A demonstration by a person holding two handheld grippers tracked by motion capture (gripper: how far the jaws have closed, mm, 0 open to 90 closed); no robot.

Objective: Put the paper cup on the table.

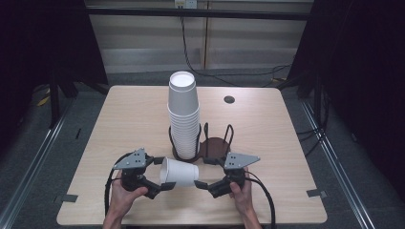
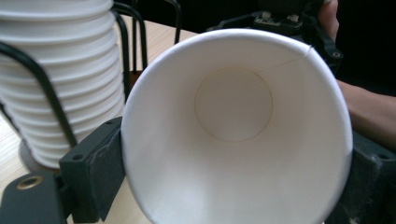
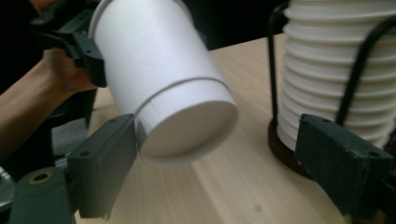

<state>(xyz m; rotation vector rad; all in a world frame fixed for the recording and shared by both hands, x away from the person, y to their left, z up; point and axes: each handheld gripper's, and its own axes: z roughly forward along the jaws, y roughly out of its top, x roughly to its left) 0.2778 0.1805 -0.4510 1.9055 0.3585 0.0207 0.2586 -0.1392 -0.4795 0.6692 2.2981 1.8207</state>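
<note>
I sit at a light wooden table [image 1: 119,124] with a small round hole [image 1: 229,99] at 1 o'clock. The floor [image 1: 57,143] is grey. At 12 o'clock is a pale wall [image 1: 248,43] with a black cable [image 1: 191,59]. Dark curtains [image 1: 43,43] hang at 9 and 3 o'clock.

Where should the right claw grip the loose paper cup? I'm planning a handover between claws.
Grip the paper cup across its narrow closed base, coming from the right along the table. It lies sideways, base toward the open right claw; the left claw holds its rim end.
</note>
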